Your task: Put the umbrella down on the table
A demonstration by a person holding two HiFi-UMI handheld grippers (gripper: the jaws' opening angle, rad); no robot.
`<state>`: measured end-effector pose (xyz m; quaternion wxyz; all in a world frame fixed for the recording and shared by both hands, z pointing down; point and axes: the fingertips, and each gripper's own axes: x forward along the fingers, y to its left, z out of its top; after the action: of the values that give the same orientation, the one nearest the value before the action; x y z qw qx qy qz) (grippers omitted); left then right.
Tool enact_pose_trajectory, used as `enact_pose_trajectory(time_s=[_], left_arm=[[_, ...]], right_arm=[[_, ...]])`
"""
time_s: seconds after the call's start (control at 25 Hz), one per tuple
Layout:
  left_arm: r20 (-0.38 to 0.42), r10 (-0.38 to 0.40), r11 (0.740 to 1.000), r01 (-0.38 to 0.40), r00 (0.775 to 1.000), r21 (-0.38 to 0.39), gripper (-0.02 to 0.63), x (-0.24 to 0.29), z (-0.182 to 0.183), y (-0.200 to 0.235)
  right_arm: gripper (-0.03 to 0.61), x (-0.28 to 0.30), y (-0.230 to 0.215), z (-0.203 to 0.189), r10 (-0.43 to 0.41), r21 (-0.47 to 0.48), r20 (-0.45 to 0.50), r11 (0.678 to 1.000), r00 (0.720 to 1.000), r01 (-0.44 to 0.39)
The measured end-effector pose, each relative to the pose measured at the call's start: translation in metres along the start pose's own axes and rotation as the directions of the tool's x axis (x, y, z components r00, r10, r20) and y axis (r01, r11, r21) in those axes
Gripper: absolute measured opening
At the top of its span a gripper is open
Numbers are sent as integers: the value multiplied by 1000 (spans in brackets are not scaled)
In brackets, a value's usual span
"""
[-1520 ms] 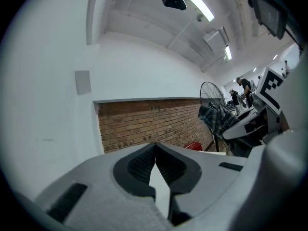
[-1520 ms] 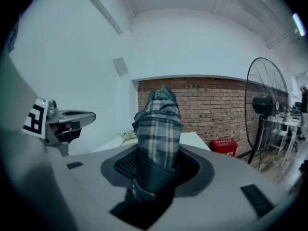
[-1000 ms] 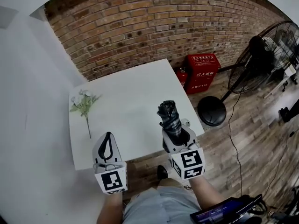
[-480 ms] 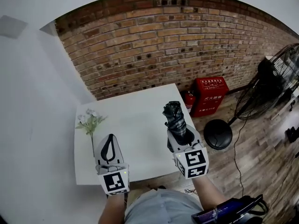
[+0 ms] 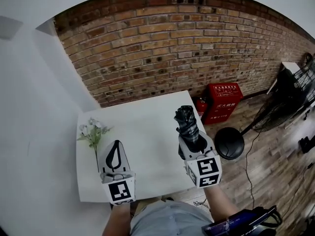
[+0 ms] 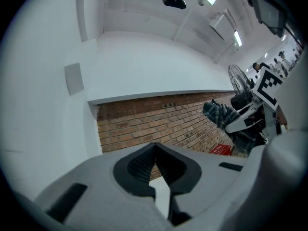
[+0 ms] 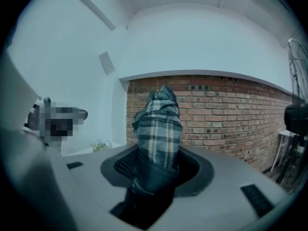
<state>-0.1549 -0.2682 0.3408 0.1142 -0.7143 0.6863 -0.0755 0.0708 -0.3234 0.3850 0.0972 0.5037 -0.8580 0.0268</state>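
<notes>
A folded dark plaid umbrella [image 5: 186, 122] stands nearly upright in my right gripper [image 5: 191, 140], which is shut on its lower part above the right side of the white table [image 5: 142, 114]. In the right gripper view the umbrella [image 7: 158, 129] rises out of the right gripper [image 7: 156, 165], its jaws pressed against the fabric. My left gripper [image 5: 115, 144] hovers over the table's front left, shut with nothing in it. In the left gripper view the left gripper [image 6: 155, 148] has its tips touching, and the umbrella [image 6: 221, 115] shows to the right.
A sprig of artificial flowers [image 5: 92, 131] lies on the table's left side. A brick wall [image 5: 162, 48] stands behind the table. To the right on the wooden floor are a red fire-extinguisher box [image 5: 224, 100] and a standing fan's round base [image 5: 229, 142].
Both grippers have moved forward from the table's front edge to above its surface. The umbrella stays held in the right gripper. The left gripper stays shut.
</notes>
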Motion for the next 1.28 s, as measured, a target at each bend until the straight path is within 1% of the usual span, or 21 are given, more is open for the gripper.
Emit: enact_pose_trajectory(time_s=[0.16, 0.32, 0.68, 1.28], left_arm=[[-13, -28, 999, 28, 1000, 24, 8, 19, -16, 3], [-33, -43, 999, 44, 999, 29, 8, 33, -30, 7], [-94, -64, 998, 65, 994, 8, 8, 55, -55, 3], [-155, -80, 997, 82, 985, 9, 9, 76, -91, 7]], right_arm=[[186, 18, -1, -8, -9, -5, -30, 1000, 999, 9], [186, 34, -3, -21, -18, -4, -65, 1000, 998, 18], [186, 61, -14, -61, -20, 5, -170, 1000, 985, 21], [186, 86, -14, -116, -13, 31, -283, 999, 959, 23]])
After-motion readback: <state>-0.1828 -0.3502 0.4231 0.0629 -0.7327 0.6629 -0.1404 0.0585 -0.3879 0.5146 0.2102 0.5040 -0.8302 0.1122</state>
